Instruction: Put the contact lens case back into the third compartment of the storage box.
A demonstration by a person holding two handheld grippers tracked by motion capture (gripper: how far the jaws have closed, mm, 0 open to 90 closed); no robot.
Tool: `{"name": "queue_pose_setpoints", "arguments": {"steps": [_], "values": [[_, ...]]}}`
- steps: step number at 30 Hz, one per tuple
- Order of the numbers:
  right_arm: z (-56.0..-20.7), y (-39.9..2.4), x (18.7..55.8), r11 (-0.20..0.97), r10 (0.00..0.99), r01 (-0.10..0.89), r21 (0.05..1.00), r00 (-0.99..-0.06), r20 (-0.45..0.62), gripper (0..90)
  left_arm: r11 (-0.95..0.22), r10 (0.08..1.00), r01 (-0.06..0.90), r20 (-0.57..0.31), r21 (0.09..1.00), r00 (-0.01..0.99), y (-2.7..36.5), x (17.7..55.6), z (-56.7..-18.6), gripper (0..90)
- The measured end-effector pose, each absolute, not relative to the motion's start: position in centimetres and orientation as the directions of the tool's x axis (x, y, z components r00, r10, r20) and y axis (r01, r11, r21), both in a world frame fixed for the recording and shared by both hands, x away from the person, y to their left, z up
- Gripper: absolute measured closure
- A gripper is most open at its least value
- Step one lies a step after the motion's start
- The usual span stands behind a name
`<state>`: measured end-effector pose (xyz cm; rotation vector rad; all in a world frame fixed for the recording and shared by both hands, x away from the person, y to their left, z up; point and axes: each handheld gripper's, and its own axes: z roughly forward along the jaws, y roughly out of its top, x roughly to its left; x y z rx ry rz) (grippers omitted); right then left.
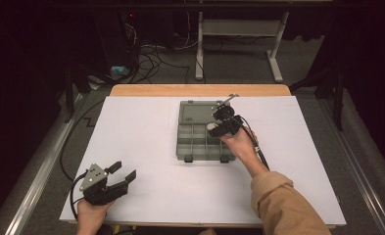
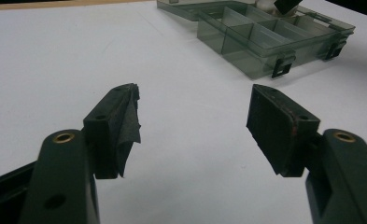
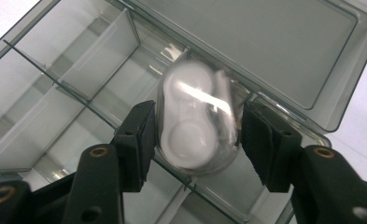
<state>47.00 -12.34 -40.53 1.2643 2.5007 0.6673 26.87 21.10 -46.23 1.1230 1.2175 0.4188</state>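
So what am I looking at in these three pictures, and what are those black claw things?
No robot here: a person sits at a table covered with a white sheet and holds a black two-jaw hand gripper in each hand. The wide picture comes from a camera above the table. The other two come from small cameras riding on the grippers, looking along their jaws.

The left gripper rests near the table's front corner, its jaws wide apart with nothing between them.

On the sheet lies an open smoky-grey transparent plastic organiser box with dividers and its lid folded back. The right gripper is over it, with a small white rounded plastic case, blurred, between its jaws. The left pad touches it; a slight gap shows at the right pad, so I cannot tell whether it is gripped or just released.
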Motion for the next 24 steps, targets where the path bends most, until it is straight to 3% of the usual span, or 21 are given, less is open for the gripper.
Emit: {"name": "queue_pose_setpoints", "arguments": {"steps": [5,15,24], "values": [[-40.5,-12.4,47.0,0.509,0.811,0.692,0.512,-0.584,-0.017,45.1,0.444,0.774,0.288,-0.525,0.848,0.353,21.1,26.9,-46.2,34.5],[-39.9,-13.0,46.6,0.505,0.807,0.681,0.53,-0.591,-0.01,57.1,0.445,0.773,0.289,-0.527,0.847,0.353,21.1,26.9,-46.2,34.4],[-39.8,-14.1,45.7,0.484,0.809,0.674,0.557,-0.588,0.009,58.2,0.44,0.775,0.292,-0.523,0.849,0.354,21.1,26.9,-46.2,34.5]]}}
